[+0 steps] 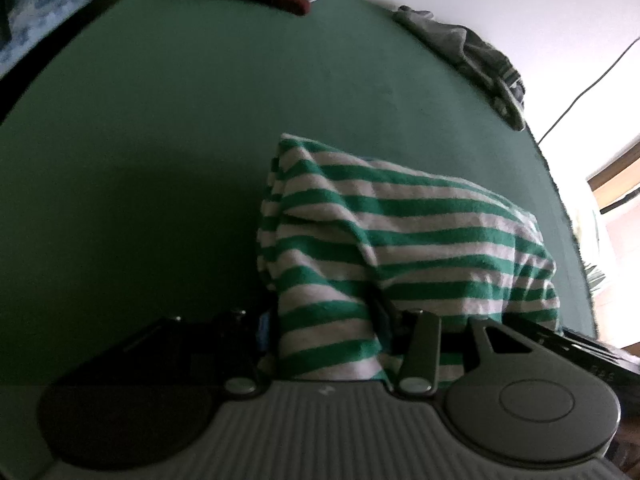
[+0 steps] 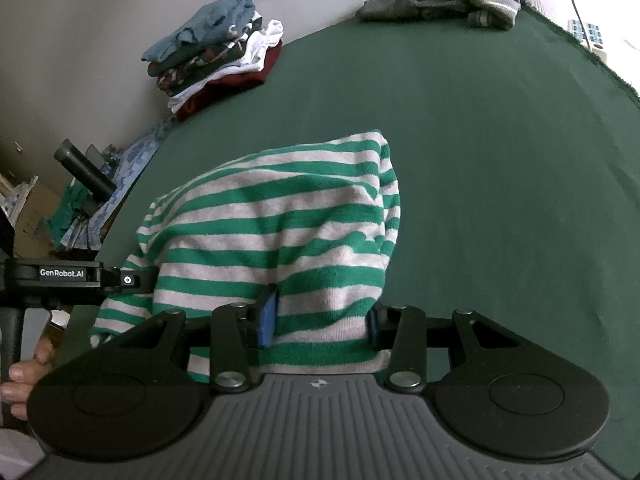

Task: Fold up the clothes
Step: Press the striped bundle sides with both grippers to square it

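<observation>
While both the left gripper (image 1: 328, 344) and right gripper (image 2: 320, 324) pinch the striped top (image 2: 280, 220), it hangs bunched over the green table (image 2: 500, 160); mid-fold, judged: next needs level laying.

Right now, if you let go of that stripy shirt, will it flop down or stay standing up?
Probably flop: the striped shirt sags in soft folds between the right gripper and left gripper. It looks light and thin. It likely won't slide far on the green cloth.
</observation>
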Demonstrator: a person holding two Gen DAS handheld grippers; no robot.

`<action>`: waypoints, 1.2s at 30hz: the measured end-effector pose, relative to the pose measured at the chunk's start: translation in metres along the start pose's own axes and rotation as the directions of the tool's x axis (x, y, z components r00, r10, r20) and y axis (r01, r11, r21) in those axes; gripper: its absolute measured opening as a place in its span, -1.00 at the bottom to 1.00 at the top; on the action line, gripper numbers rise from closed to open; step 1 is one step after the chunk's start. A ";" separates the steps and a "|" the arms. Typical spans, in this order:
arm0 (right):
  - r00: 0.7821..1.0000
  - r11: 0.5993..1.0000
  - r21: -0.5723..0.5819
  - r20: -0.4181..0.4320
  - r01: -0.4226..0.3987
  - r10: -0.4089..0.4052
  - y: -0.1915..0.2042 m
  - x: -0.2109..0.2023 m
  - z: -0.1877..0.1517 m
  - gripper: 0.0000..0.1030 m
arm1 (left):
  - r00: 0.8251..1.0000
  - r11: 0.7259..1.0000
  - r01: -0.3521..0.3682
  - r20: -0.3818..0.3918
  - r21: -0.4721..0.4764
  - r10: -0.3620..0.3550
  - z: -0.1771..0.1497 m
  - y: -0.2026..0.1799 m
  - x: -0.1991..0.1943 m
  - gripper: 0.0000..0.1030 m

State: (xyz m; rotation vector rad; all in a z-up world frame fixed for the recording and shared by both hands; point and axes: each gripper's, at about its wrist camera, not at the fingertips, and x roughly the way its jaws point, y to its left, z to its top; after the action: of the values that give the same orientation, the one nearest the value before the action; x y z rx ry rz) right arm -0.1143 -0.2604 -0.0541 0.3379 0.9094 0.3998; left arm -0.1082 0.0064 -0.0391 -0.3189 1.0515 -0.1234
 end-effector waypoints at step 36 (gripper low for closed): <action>1.000 0.998 -0.066 -0.023 0.014 -0.016 0.005 0.003 0.006 -0.13 | 0.972 0.969 -0.236 0.034 0.076 0.234 0.001 -0.040 -0.004 -0.04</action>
State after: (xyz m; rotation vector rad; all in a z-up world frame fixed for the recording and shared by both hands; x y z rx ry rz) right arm -0.1089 -0.2551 -0.0506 0.2659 0.9190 0.4197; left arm -0.1077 -0.0306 -0.0224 -0.1215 1.0494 0.0512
